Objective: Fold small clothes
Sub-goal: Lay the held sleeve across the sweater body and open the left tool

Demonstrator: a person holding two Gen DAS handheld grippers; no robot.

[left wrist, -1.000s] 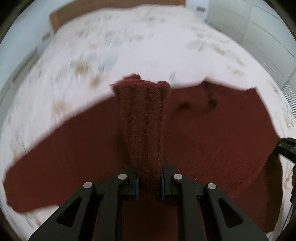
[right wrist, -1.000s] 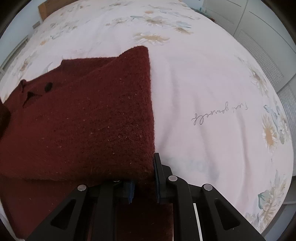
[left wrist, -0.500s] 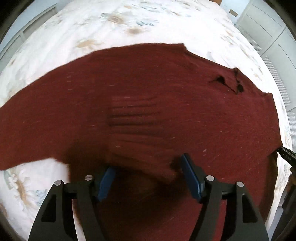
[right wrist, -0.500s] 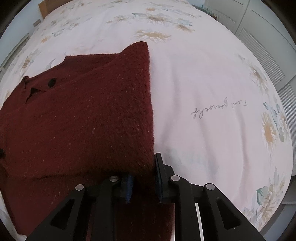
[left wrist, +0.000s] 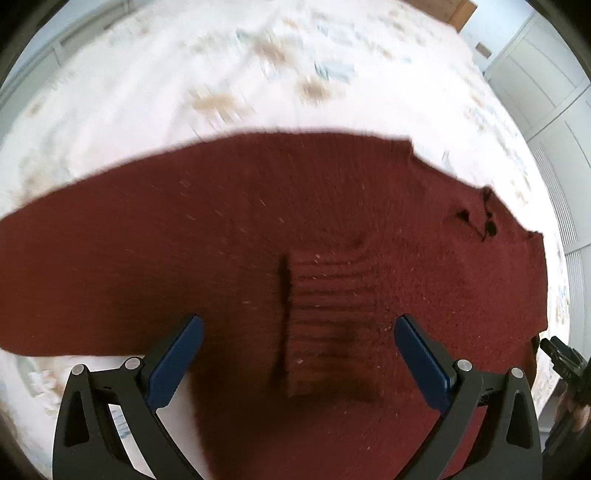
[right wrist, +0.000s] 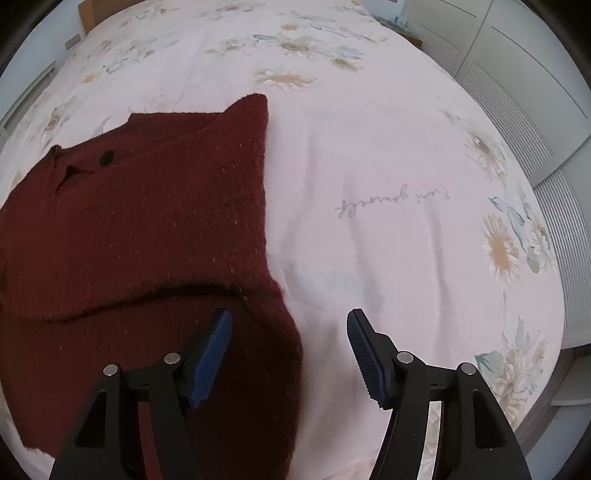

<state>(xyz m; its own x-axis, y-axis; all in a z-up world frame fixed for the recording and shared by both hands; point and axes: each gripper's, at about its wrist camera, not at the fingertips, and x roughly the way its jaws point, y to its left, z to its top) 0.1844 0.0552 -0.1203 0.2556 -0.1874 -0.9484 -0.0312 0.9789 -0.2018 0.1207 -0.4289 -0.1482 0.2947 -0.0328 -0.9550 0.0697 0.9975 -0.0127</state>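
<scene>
A dark red knitted sweater [left wrist: 280, 221] lies spread on the bed, its neck opening [left wrist: 480, 221] at the right. Its ribbed sleeve cuff [left wrist: 325, 317] rests folded over the body. My left gripper [left wrist: 299, 354] hovers over that cuff with its jaws opening wide, and neither blue pad touches the knit. In the right wrist view the sweater [right wrist: 147, 221] fills the left side, with a folded edge running toward me. My right gripper [right wrist: 288, 354] has its jaws opening. The sweater's corner lies below and between them, not pinched. The right gripper's tip [left wrist: 561, 354] shows in the left wrist view.
The bed is covered by a pale sheet [right wrist: 369, 147] printed with daisies and a line of script [right wrist: 391, 201]. White wardrobe doors [right wrist: 517, 74] stand beyond the bed's right edge. A wooden headboard [left wrist: 458, 11] shows at the far end.
The left gripper let go of the ribbed cuff, which dropped onto the sweater's body, and its jaws spread wide. The right gripper released the folded edge and lifted slightly.
</scene>
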